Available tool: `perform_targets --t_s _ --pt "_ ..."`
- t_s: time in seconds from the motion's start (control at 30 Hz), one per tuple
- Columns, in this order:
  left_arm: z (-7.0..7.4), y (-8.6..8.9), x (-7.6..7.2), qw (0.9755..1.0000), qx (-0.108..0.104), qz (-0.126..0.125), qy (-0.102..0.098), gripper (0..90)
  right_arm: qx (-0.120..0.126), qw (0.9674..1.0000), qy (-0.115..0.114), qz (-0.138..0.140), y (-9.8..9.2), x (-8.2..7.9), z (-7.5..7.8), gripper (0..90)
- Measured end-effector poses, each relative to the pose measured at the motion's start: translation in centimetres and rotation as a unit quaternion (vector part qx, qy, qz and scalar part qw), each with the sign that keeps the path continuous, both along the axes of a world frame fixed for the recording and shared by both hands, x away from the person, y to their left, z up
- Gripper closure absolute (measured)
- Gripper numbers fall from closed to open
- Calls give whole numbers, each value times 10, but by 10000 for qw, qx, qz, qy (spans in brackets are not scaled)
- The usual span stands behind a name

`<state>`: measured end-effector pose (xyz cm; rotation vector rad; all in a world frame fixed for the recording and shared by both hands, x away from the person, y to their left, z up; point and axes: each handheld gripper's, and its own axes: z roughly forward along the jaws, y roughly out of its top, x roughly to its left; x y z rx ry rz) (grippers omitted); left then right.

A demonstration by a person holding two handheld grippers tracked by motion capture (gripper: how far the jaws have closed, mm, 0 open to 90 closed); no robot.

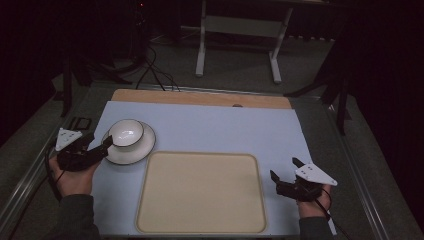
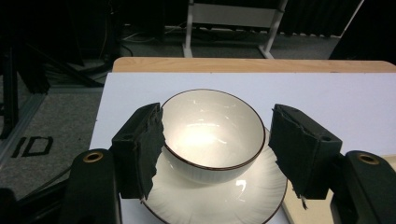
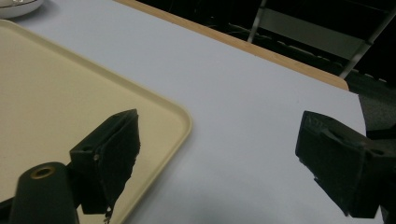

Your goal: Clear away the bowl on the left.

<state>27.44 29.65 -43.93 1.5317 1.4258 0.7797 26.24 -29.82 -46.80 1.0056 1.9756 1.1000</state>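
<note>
Now left gripper (image 2: 215, 154), jaws wide, straddles bowl (image 2: 212, 133) on plate (image 2: 219, 196), frame centre. Close evenly on rim, lift straight. Right gripper (image 3: 219, 163) open, idle beside tray (image 3: 56, 93).

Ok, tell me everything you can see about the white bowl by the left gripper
The bowl is glossy white, ceramic-looking, with a thin dark rim line. It is empty and sits upright on a white plate at the mat's left side. The left gripper is open, its jaws flanking the bowl; whether they touch it is unclear.
</note>
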Motion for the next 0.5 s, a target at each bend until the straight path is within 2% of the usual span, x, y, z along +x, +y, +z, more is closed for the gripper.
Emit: perform_targets --t_s 0.2,0.5 --pt "-2 2 6 9999 -104 -54 -76 353 5 10000 0 -1 0 0 0 133" --pt "-6 3 16 9999 -96 1 -30 350 10 10000 3 -5 0 0 0 133"
